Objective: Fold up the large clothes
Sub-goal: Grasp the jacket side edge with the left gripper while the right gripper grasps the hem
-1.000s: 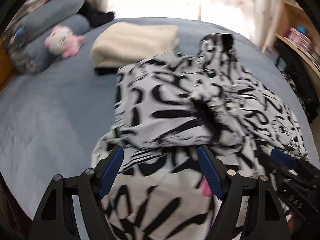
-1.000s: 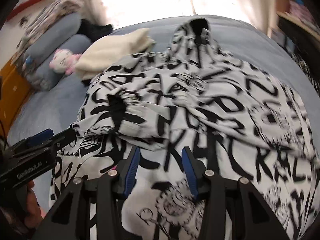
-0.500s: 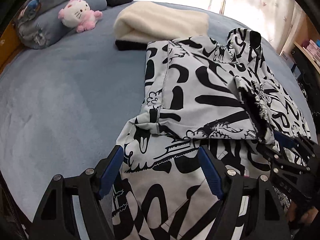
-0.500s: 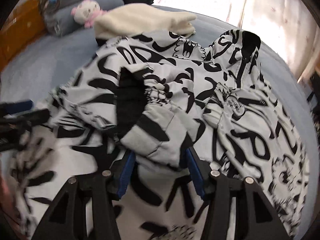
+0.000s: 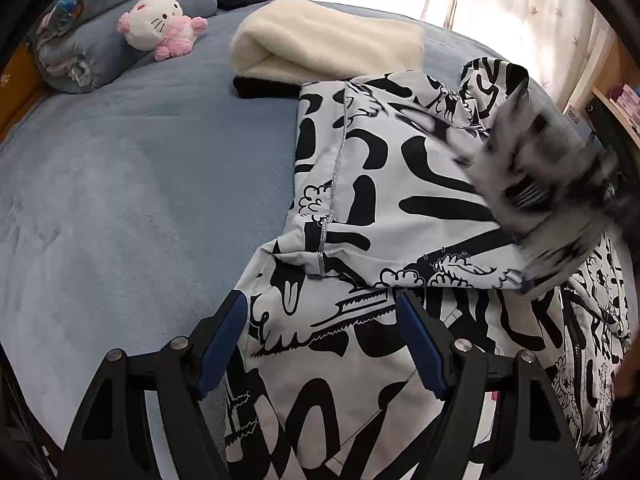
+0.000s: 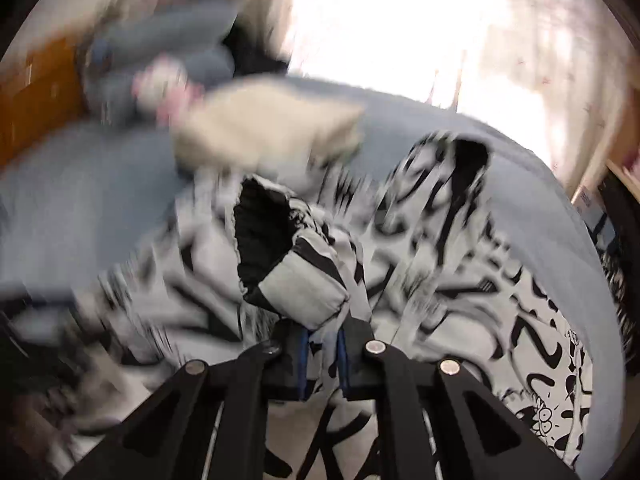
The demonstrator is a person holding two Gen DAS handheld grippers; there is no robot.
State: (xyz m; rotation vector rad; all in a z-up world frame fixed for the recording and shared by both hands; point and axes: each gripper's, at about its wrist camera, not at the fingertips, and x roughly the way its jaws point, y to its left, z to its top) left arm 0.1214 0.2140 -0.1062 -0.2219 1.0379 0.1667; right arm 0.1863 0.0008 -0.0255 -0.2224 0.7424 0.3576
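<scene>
On the bed (image 5: pixel 120 200), right gripper (image 6: pixel 322 354) pinches jacket sleeve (image 6: pixel 296 280) (left gripper (image 5: pixel 324 344) spread).

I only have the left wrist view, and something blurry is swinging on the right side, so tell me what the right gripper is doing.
Observer: The right gripper is shut on the sleeve cuff of the printed hoodie, lifting it off the garment.
Operator: Which way does the cuff face?
Observer: Its black lining opens up and to the left in the right wrist view.
Operator: Is my left gripper in that view?
Observer: I cannot make it out there; the view's left side is motion-blurred. In your view the left gripper is open over the hoodie's lower edge.
</scene>
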